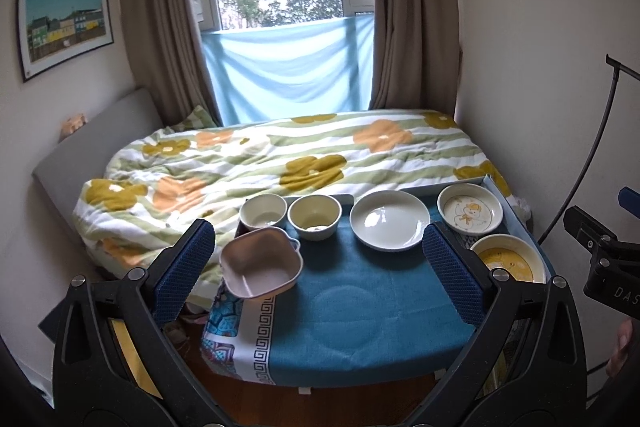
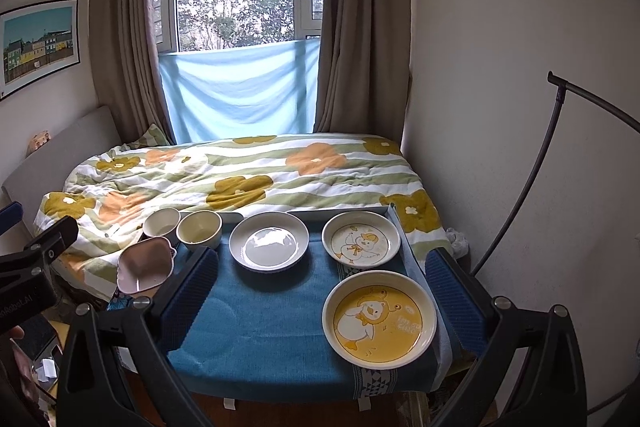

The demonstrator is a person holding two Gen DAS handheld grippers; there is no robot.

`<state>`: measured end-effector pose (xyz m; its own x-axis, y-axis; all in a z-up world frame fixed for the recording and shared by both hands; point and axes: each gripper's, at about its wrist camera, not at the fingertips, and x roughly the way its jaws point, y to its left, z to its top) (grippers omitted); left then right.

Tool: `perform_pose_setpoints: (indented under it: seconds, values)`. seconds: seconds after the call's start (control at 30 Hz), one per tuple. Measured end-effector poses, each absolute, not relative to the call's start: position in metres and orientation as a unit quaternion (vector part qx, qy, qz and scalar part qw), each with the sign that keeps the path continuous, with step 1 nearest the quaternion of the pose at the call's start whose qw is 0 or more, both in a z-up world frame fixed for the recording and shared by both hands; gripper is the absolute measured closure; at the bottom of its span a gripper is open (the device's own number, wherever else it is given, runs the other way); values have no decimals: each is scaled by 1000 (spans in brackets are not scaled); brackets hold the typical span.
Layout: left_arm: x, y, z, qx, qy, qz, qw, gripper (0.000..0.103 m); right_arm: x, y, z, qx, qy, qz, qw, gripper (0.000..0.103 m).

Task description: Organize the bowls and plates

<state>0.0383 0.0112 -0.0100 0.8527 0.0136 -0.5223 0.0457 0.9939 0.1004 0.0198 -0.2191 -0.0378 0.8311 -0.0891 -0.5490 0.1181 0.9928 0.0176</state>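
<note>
- My left tongs (image 1: 320,267) and right tongs (image 2: 320,291) both gape apart, holding nothing.
- On the counter (image 2: 256,327): three bowls (image 1: 314,217) left, three plates (image 2: 379,319) right.

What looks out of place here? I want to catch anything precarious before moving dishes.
The pink squarish bowl sits tilted at the front-left edge of the blue cloth-covered table, apparently overhanging it. The other bowls and plates sit flat. Nothing looks spilled or broken.
</note>
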Motion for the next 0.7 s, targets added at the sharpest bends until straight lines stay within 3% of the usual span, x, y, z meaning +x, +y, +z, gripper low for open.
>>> perform_pose_setpoints:
  seconds: [0.2, 0.53, 0.7]
  values:
    - [91, -25, -51, 73, 321, -86, 940, 0, 28, -273, -83, 72, 340, -67, 935, 0]
    - [186, -138, -188, 63, 497, -236, 833, 0, 47, -377, -202, 216, 436, -73, 871, 1]
    - [219, -183, -247, 75, 549, -270, 788, 0, 66, -411, -259, 281, 470, -41, 836, 26]
